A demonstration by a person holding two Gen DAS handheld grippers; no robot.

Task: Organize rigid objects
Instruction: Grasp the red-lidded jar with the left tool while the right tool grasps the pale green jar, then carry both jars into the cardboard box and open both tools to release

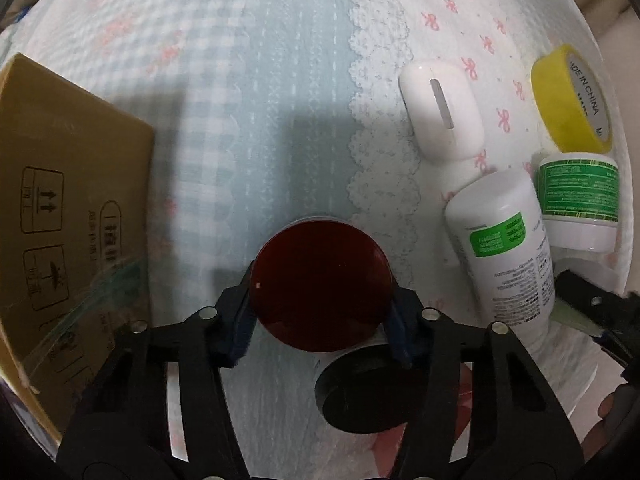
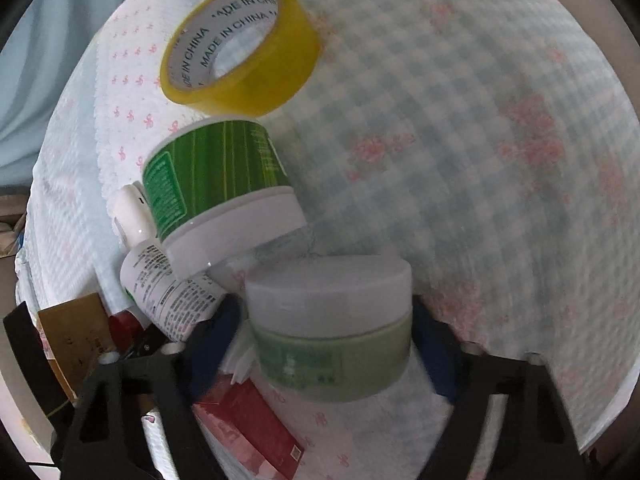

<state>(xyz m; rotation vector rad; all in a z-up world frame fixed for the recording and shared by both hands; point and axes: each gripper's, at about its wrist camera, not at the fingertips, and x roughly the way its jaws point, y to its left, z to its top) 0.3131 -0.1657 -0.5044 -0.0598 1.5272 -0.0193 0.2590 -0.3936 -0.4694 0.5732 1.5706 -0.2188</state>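
Observation:
My left gripper (image 1: pixel 320 296) is shut on a round dark-red lidded jar (image 1: pixel 320 284), held above the bedsheet. My right gripper (image 2: pixel 328 340) is shut on a pale green jar with a white lid (image 2: pixel 332 328). On the sheet lie a yellow tape roll (image 1: pixel 568 100) (image 2: pixel 240 48), a green-labelled white jar on its side (image 1: pixel 576 204) (image 2: pixel 224 184), a white bottle with green label (image 1: pixel 504 248) (image 2: pixel 168 292) and a white mouse-like object (image 1: pixel 440 112).
A cardboard box (image 1: pixel 68 208) stands at the left. A black-lidded white container (image 1: pixel 360 396) lies under the left gripper. A red carton (image 2: pixel 252 428) lies below the right gripper. The right gripper's black frame (image 1: pixel 592 304) shows in the left wrist view.

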